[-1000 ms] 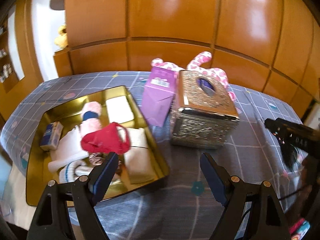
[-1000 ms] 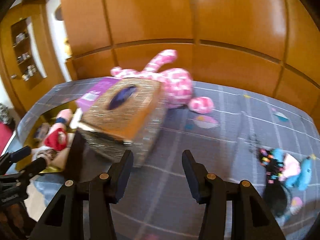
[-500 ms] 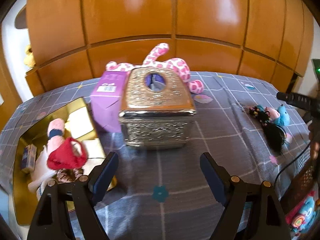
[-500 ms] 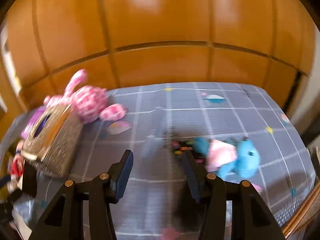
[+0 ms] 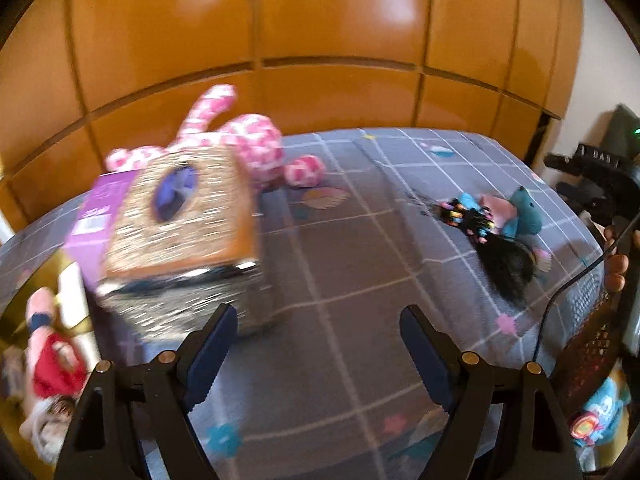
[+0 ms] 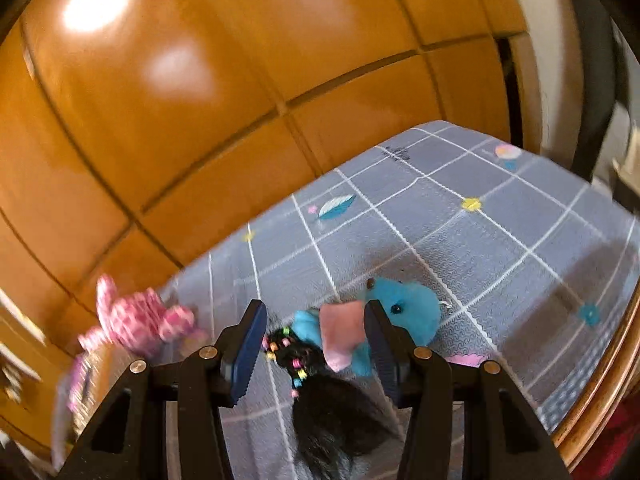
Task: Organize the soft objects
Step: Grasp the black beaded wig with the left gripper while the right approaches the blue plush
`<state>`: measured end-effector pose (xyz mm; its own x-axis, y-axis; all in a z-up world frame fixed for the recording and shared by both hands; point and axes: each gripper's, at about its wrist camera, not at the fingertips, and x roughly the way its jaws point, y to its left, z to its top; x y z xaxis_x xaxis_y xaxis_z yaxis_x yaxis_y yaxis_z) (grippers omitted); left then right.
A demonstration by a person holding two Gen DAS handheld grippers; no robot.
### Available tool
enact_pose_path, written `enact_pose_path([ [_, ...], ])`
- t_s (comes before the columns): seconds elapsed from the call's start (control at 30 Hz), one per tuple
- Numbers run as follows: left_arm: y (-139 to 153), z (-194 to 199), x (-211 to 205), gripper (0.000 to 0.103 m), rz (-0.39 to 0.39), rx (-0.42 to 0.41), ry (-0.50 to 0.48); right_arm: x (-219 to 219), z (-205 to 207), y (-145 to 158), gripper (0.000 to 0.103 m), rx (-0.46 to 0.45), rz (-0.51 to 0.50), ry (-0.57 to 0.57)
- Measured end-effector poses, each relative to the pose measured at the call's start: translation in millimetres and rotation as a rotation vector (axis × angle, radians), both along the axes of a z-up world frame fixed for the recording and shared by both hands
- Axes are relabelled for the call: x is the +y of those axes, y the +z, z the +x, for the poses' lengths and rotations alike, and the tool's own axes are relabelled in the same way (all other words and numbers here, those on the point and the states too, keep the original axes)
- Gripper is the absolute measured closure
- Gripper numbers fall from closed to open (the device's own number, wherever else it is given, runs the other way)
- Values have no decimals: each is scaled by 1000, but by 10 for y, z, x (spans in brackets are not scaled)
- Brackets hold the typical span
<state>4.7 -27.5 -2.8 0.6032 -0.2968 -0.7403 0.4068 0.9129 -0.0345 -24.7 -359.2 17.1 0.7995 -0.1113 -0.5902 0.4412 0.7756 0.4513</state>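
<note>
Left gripper point(image 5: 318, 346): jaws spread wide, empty, above the desk point(image 5: 360, 280).
Right gripper point(image 6: 316, 342): jaws half apart, unclenched, framing the blue plush elephant point(image 6: 404, 312) lying on the desk.

Left gripper point(image 5: 314, 350) angled downward, jaws spread wide with nothing between them, blue-padded fingers point(image 5: 208, 354) hanging clear above the surface. Right gripper point(image 6: 316, 350) also tilted downward and rolled to one side, jaws partly apart, pads pressing on nothing. In the left wrist view, right gripper seen from the side at the far right edge, with the fingertips of a hand point(image 5: 614, 258) curled round its dark body and a cable running beside them
</note>
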Motion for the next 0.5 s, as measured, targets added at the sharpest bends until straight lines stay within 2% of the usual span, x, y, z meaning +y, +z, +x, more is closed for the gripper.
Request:
enact_pose_path([
  [0.13,-63,157,-380,23,-36,58,-84,-9,-42,-1,52,-42,23,-9],
  [0.3,-175,383,-934,42,-87,153,-183,0,-77,13,52,-74,30,13],
  [0.37,-225,463,-1190,45,-96,192,-213,-18,-82,6,52,-88,49,19],
  [0.5,-302,534,-1609,45,-103,232,-247,-91,-101,-39,52,-110,107,13],
])
